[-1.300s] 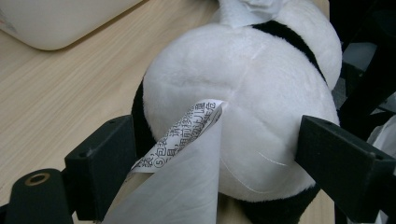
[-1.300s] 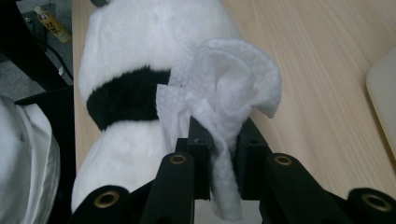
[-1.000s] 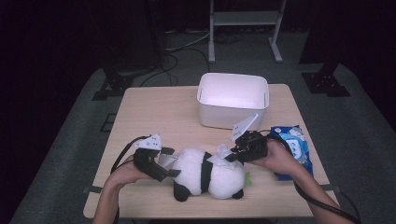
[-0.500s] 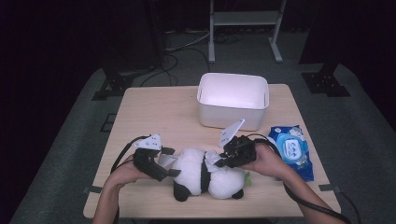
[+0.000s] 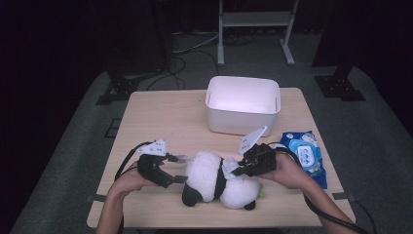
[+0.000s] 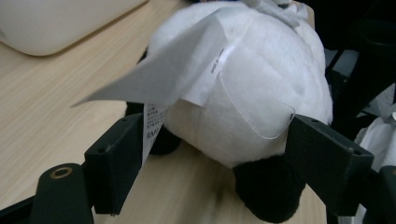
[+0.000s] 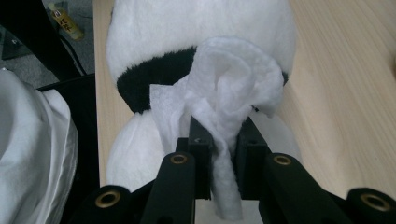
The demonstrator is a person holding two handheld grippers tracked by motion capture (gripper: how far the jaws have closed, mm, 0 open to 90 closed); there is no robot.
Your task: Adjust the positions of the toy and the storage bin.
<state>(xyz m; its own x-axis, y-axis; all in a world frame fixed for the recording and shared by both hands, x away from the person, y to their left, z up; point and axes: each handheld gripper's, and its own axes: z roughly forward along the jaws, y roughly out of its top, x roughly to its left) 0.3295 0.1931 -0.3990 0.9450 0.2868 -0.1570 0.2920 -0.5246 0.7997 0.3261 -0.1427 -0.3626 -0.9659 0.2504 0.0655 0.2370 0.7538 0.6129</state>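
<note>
Near edge of the table (image 5: 146,122): the plush panda (image 5: 219,180) lies on its side between both hands. The left tongs (image 5: 179,168) stand wide open around its rump; their own view adds the paper tag (image 6: 177,74) draped there. The right tongs (image 5: 237,169) pinch a white wipe (image 7: 224,107) against the panda's back, plain in the right gripper view. Farther off sit the wipes packet (image 5: 304,153) and white tub (image 5: 243,105).

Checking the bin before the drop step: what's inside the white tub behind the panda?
In the high view the white tub shows a bare, bright interior wall and floor, with nothing visible in it. Its near wall hides the front strip of the floor, so something small and flat there would go unseen.
</note>
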